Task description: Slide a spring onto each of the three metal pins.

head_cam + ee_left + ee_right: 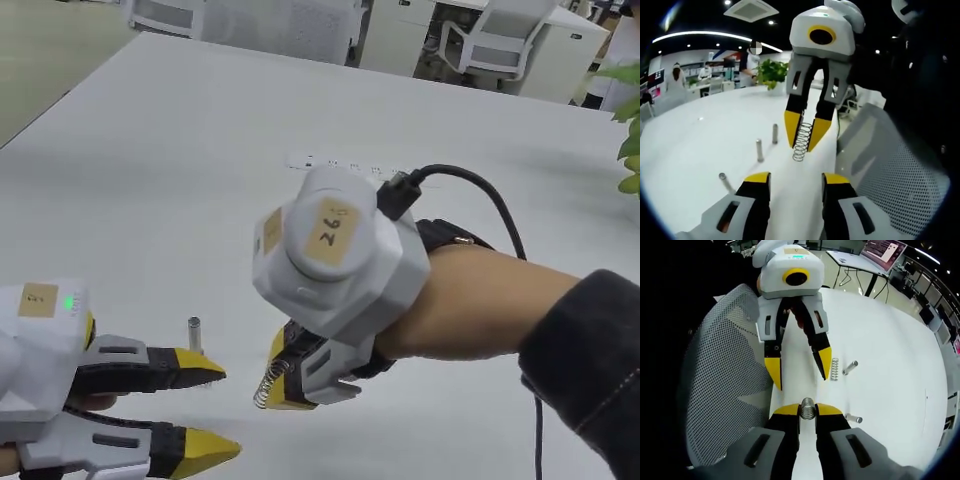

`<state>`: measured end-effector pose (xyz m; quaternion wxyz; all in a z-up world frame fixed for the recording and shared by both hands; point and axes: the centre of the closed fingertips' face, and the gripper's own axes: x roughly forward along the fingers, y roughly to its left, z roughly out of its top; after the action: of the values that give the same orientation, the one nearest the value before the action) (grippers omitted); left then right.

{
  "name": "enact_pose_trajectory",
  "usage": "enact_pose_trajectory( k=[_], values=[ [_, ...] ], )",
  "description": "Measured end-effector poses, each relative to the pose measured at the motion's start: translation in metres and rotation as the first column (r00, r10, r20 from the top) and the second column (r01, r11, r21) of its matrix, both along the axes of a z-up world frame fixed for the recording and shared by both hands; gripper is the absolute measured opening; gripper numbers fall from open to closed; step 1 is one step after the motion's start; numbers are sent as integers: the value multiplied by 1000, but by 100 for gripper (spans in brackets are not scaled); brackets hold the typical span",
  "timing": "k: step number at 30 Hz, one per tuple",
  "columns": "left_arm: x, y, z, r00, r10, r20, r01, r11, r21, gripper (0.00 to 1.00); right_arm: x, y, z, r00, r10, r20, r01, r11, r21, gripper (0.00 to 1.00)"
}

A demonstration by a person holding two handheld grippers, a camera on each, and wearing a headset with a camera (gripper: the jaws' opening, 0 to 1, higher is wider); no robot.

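Pinches thin silver coil spring (801, 141) in right gripper (808, 415), with left gripper (796, 179) wide; might pop loose if knocked against short grey metal pin (195, 333).

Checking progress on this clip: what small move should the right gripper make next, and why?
Probably bring the coiled metal spring, shut in the jaws of the right gripper, over the short silver metal pin nearest it and align them; all three pins look bare.

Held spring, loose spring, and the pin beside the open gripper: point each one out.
held spring (801, 141): left gripper view, middle coils.
loose spring (834, 369): right gripper view, middle coils.
pin (195, 334): head view, upper shaft.
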<state>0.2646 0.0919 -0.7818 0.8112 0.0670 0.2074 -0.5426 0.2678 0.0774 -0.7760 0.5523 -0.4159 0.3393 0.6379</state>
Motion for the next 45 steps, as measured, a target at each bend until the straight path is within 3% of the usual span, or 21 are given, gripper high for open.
enact_pose_trajectory(
  k=[10, 22, 31, 45],
  values=[
    [2, 13, 2, 998, 62, -7, -62, 998, -9, 39, 3, -4, 0, 1000, -6, 4, 6, 1000, -9, 8],
    [6, 27, 5, 991, 135, 16, -135, 991, -24, 46, 9, -9, 1, 1000, -19, 8, 19, 1000, -13, 8],
    [9, 39, 8, 979, 202, 12, -201, 978, -52, 49, 21, -16, 3, 999, -42, 12, 42, 999, -17, 8],
    [11, 38, 9, 971, 238, 15, -236, 969, -71, 52, 50, -29, 10, 994, -95, 50, 97, 995, -25, 8]
  ],
)
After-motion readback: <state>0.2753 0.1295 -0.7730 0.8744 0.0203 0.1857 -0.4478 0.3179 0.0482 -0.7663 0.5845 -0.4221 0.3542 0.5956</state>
